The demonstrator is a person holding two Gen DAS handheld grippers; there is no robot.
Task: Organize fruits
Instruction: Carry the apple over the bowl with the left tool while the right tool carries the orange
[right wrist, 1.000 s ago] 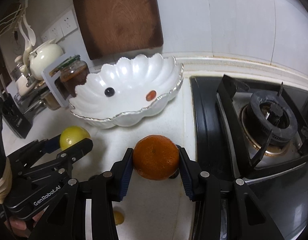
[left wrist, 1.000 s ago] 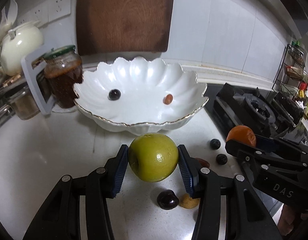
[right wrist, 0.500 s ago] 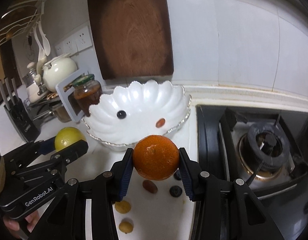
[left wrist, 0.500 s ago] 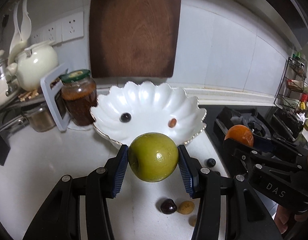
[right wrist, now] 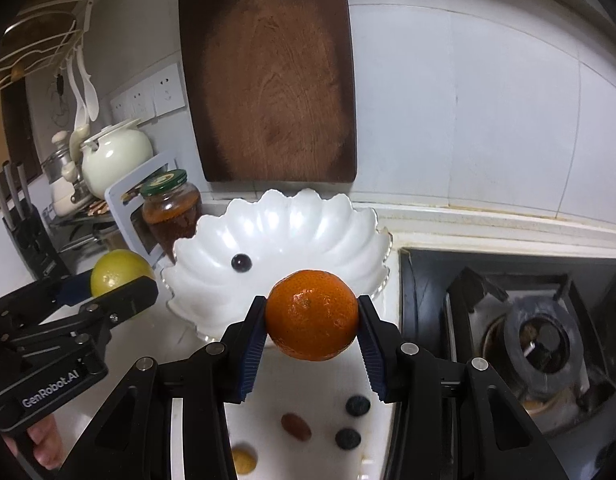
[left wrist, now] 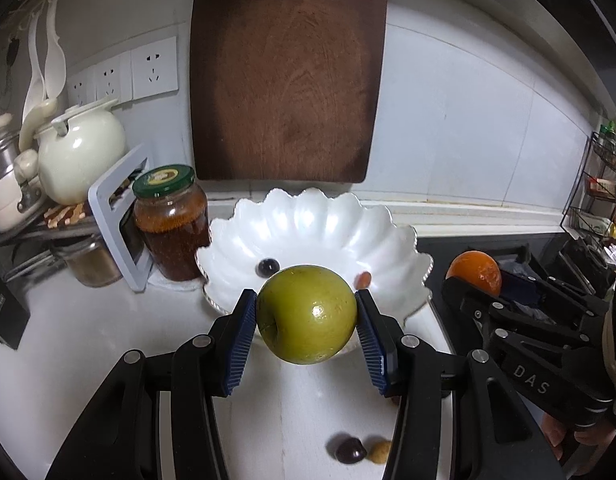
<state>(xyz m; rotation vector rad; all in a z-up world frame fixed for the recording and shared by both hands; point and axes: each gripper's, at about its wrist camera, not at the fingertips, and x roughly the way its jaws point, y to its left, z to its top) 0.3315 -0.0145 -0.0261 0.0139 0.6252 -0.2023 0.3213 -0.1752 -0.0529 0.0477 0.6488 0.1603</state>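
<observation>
My left gripper [left wrist: 307,318] has its jaws pinching a green apple [left wrist: 307,314] across its widest part, and my right gripper [right wrist: 312,316] has its jaws pinching an orange [right wrist: 312,315] the same way; both fruits hang clear above the counter [left wrist: 88,344], short of the scalloped white bowl [left wrist: 308,220], which sits against the wall below the hanging cutting board [left wrist: 286,72]; the bowl already holds 2 small fruits, a dark one [left wrist: 268,266] and a reddish one [left wrist: 363,279], while several more small pieces lie loose on the counter beneath my right gripper, among them a brown one [right wrist: 296,426] and 2 dark ones [right wrist: 357,405]; I judge the step in hand to be carrying both fruits over the rim and setting them inside; to do it well I should clear the fluted rim before going forward, since a knock there could tip or chip the bowl; I should keep the 2 grippers apart, the apple to the bowl's left half and the orange to its right, so they do not collide; I should lower each fruit close to the floor of the bowl before letting go, because round fruit dropped from height would roll and scatter the small pieces; the jar [left wrist: 170,220] stands just beside the bowl's left edge, so my left gripper should stay inward of it.
</observation>
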